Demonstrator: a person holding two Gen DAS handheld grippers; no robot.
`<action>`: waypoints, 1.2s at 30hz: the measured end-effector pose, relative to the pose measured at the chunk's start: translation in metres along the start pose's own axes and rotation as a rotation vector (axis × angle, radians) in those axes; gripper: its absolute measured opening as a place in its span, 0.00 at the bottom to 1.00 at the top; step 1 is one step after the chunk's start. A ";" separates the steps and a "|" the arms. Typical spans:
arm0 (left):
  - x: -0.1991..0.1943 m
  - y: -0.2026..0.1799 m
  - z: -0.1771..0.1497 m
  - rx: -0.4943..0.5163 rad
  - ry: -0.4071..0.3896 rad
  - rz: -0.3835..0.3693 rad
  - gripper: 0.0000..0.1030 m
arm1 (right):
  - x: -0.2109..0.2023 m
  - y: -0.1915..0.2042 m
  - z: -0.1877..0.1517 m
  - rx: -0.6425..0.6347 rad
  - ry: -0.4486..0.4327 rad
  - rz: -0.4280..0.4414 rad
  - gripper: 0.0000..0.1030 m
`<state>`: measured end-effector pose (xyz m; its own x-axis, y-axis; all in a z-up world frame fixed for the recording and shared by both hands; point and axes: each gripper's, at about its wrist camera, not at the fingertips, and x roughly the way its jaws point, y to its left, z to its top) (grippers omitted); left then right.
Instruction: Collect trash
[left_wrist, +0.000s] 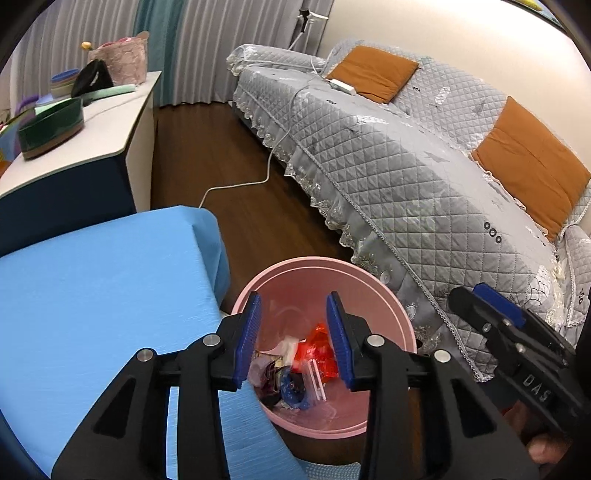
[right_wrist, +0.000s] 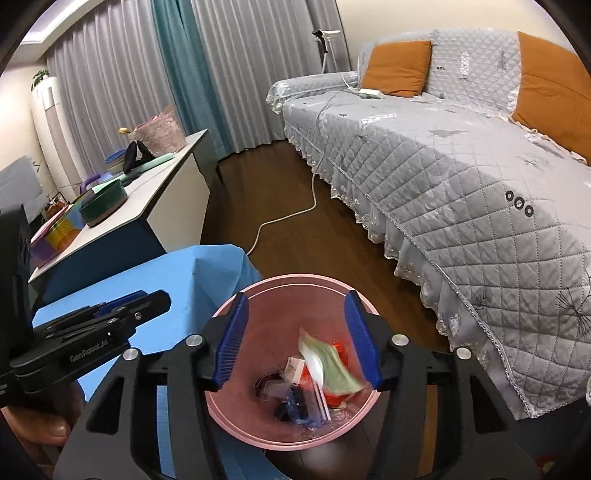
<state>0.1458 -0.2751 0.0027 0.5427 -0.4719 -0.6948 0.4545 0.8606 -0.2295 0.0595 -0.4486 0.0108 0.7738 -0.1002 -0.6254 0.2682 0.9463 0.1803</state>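
A pink waste bin stands on the wooden floor between a blue-covered table and a sofa. It holds several scraps: a red wrapper, clear plastic and dark bits. My left gripper hangs open above the bin with nothing between its blue pads. My right gripper is also open over the bin. A blurred green wrapper is loose in the air below its fingers, close to the right pad. Each gripper shows at the edge of the other's view: the right gripper, the left gripper.
The blue-covered table borders the bin on the left. A grey quilted sofa with orange cushions runs along the right. A white cable trails over the floor. A white cabinet with bowls and bags stands behind the table.
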 end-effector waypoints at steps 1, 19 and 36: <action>-0.001 0.002 -0.002 -0.004 0.000 0.006 0.35 | 0.000 0.000 0.000 -0.002 0.001 -0.005 0.54; -0.096 0.053 -0.026 -0.065 -0.123 0.126 0.75 | -0.041 0.035 -0.005 -0.035 -0.090 -0.021 0.91; -0.219 0.099 -0.104 -0.116 -0.237 0.319 0.92 | -0.127 0.132 -0.063 -0.167 -0.134 0.013 0.95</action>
<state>-0.0014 -0.0667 0.0615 0.7973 -0.1977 -0.5703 0.1623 0.9803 -0.1128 -0.0393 -0.2915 0.0661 0.8490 -0.1168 -0.5154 0.1671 0.9846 0.0522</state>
